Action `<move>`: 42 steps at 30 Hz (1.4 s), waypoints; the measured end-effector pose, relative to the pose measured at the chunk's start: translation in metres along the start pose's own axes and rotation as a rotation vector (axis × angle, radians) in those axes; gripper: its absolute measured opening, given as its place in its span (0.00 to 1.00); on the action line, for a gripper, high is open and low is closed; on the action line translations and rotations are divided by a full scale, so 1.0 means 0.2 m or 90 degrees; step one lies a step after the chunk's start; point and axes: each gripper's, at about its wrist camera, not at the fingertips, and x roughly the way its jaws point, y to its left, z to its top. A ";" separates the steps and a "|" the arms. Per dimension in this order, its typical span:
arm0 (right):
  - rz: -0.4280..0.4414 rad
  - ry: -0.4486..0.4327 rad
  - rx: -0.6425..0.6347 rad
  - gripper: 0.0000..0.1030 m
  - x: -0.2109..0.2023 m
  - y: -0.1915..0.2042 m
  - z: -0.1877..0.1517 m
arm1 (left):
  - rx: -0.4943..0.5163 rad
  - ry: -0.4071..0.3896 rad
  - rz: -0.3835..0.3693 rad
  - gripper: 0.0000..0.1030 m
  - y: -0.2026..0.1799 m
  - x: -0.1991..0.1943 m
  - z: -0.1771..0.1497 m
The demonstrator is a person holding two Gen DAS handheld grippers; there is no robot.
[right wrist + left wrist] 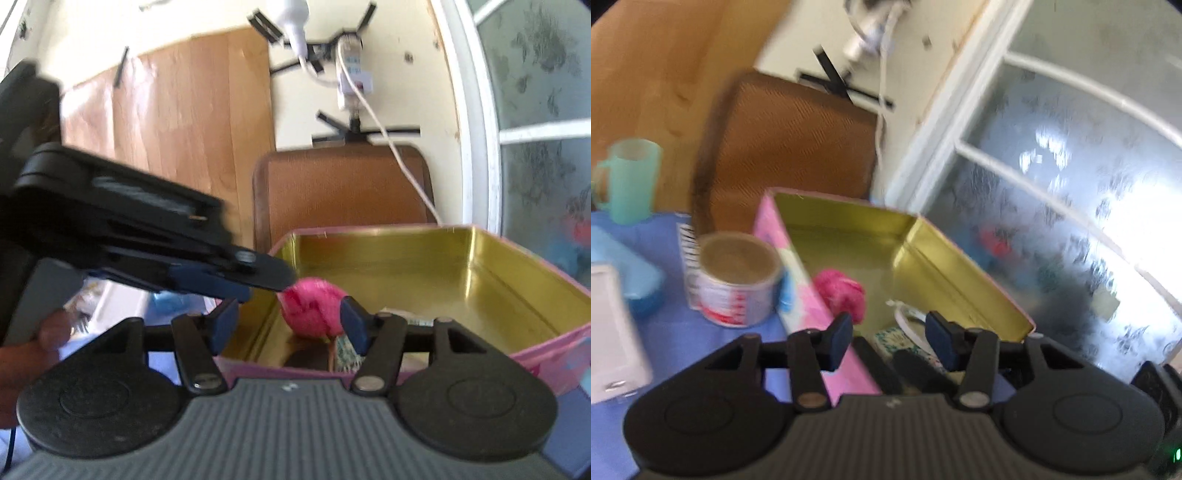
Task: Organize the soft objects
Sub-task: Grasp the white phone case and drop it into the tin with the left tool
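An open tin (960, 266), pink outside and gold inside, stands on the blue cloth. A fluffy pink ball (842, 295) lies on its floor near the left wall. My left gripper (890, 341) hovers over the tin's near end, open with nothing between its pads. In the right wrist view the left gripper (273, 282) reaches in from the left, its tip right beside the pink ball (314, 310). My right gripper (290, 325) is open at the near rim of the tin (406, 230); the ball shows between its fingers, unpinched. A patterned cloth piece (345, 352) lies below.
Left of the tin stand a metal can (735, 280), a green mug (631, 181), a blue object (631, 273) and a white box (609, 332). A brown cushion (786, 147) leans on the wall behind. A frosted window (1071, 184) is on the right. A hand (33, 354) holds the left gripper.
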 end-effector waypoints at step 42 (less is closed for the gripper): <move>0.262 0.258 -0.051 0.86 0.04 0.56 -0.20 | -0.195 -0.032 0.118 0.71 0.68 -0.60 -0.39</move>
